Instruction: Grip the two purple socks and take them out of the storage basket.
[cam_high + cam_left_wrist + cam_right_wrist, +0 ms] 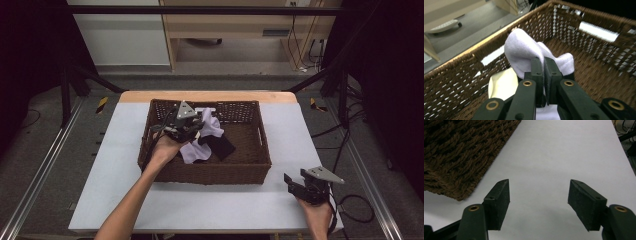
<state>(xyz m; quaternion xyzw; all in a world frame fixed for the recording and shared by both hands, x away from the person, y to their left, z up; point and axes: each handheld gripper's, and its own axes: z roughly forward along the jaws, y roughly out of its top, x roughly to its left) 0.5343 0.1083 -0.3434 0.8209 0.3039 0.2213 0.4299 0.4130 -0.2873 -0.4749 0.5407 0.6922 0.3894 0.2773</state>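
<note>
A brown wicker basket point(256, 167) stands mid-table and holds cloth items. My left gripper point(196, 131) reaches into its left half and is shut on a pale lavender cloth point(212, 127), lifting a fold of it. In the left gripper view the closed jaws point(543, 65) pinch that pale lavender cloth point(524, 48) near the basket wall point(454, 75); a cream item point(501, 86) lies below. A black cloth point(220, 146) lies beside it on the basket floor. My right gripper point(295, 181) rests on the table at the front right, open and holding nothing point(539, 195).
The table top point(125, 175) is white with a wooden far edge. The basket's corner point(456, 157) lies just left of my right gripper. Metal frame rails run along both table sides, and cables lie on the floor at the right.
</note>
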